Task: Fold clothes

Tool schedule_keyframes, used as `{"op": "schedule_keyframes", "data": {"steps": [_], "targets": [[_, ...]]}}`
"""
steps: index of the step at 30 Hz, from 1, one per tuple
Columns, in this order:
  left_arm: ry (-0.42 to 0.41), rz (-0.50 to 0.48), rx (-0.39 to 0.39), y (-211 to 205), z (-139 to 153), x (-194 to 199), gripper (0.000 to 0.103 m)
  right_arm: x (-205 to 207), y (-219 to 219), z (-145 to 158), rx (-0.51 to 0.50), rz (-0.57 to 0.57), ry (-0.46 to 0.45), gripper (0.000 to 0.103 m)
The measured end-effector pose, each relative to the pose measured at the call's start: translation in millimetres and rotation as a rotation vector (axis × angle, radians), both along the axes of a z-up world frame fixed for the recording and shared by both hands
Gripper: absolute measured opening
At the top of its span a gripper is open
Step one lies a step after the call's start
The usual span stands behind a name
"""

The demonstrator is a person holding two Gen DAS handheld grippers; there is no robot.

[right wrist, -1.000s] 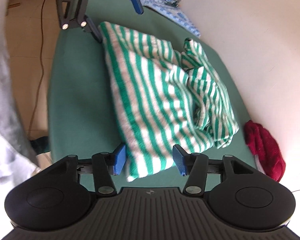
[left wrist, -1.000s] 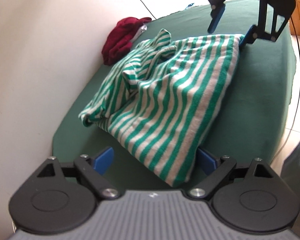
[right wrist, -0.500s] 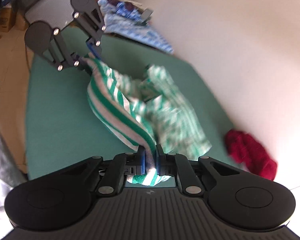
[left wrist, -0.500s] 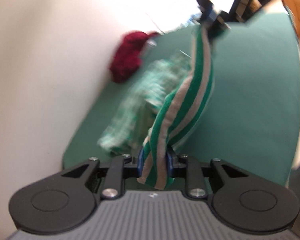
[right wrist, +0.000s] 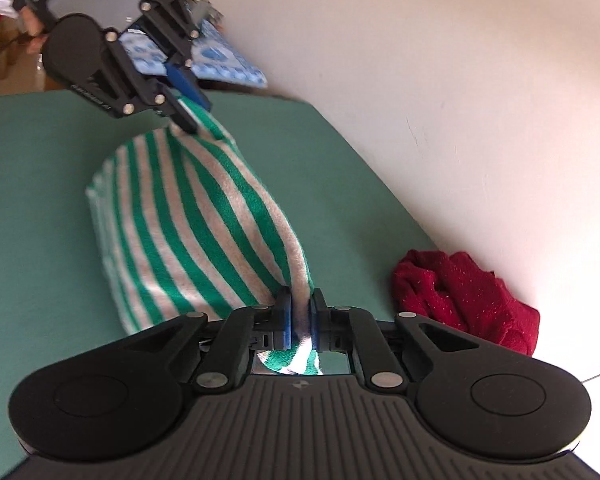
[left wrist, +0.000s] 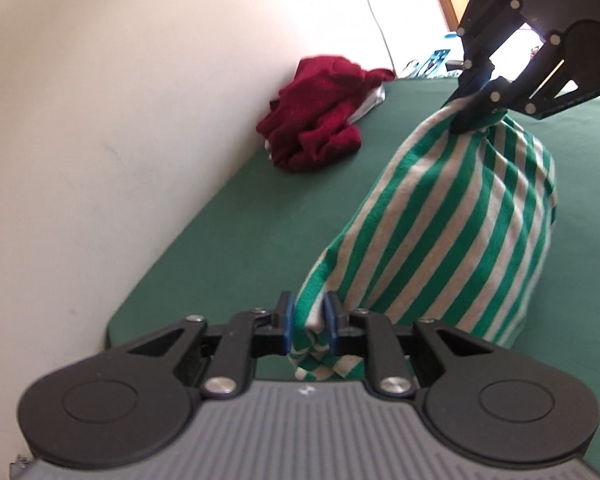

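A green-and-white striped garment (left wrist: 440, 220) hangs stretched between my two grippers, lifted above the green-covered table (left wrist: 240, 232). In the left wrist view my left gripper (left wrist: 309, 312) pinches one bunched corner; its jaws are still closing on the fabric. My right gripper (left wrist: 480, 96) holds the far corner at the top right. In the right wrist view the right gripper (right wrist: 298, 308) is shut on a fold of the striped garment (right wrist: 188, 232), and the left gripper (right wrist: 184, 104) clamps the opposite end. The garment's lower part sags towards the table (right wrist: 32, 200).
A crumpled dark red garment (left wrist: 320, 120) lies against the pale wall at the table's edge, also seen in the right wrist view (right wrist: 460, 296). A blue patterned cloth (right wrist: 220, 60) lies beyond the table's far end. A person's hand holds the left gripper's handle.
Both grippers went from open at the garment's corners to closed on them. They have risen, and the striped garment has come up off the table, away from the wall.
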State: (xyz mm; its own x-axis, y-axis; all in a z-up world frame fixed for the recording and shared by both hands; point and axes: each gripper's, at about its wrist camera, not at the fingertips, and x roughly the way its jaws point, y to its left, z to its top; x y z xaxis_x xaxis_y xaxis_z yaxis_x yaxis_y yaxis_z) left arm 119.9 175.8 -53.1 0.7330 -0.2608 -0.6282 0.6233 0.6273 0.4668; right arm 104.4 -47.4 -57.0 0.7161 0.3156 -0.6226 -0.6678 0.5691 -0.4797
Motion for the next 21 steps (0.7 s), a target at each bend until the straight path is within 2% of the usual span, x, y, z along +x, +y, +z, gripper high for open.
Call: {"op": "schedule_keyframes", "data": {"steps": [4,7,8,11,13,15,16,18,19,21], "targets": [[0.035,0.02,0.021,2.4,-21.6,40.5,0.019,39.8,8.0,-23.0,-0.014,-0.044,0.064,0.007],[0.055,0.051,-0.002,5.8,-40.8,63.2,0.019,63.8,8.8,-42.9,-0.009,-0.085,0.124,0.01],[0.067,0.064,-0.02,6.9,-46.8,70.8,0.019,70.4,7.5,-49.7,0.008,-0.106,0.143,0.015],[0.075,0.086,-0.063,7.4,-58.3,78.1,0.018,84.0,-2.3,-54.5,0.102,-0.183,0.198,0.022],[0.058,0.107,-0.081,9.1,-60.2,78.2,0.021,86.5,-13.9,-48.5,0.169,-0.246,0.21,0.026],[0.044,0.148,-0.108,15.5,-58.5,80.0,0.029,85.7,-32.1,-33.7,0.26,-0.353,0.185,0.028],[0.038,0.179,-0.122,21.8,-56.3,79.9,0.029,82.5,-42.7,-26.5,0.298,-0.423,0.162,0.028],[-0.007,0.248,-0.101,35.4,-48.9,73.8,0.029,70.1,-62.6,-12.6,0.369,-0.524,0.139,0.029],[-0.036,0.281,-0.087,41.9,-44.5,69.6,0.029,58.7,-71.1,-6.8,0.417,-0.529,0.158,0.029],[-0.064,0.314,-0.121,54.8,-25.9,50.8,0.028,28.8,-78.7,1.2,0.502,-0.503,0.213,0.028]]}}
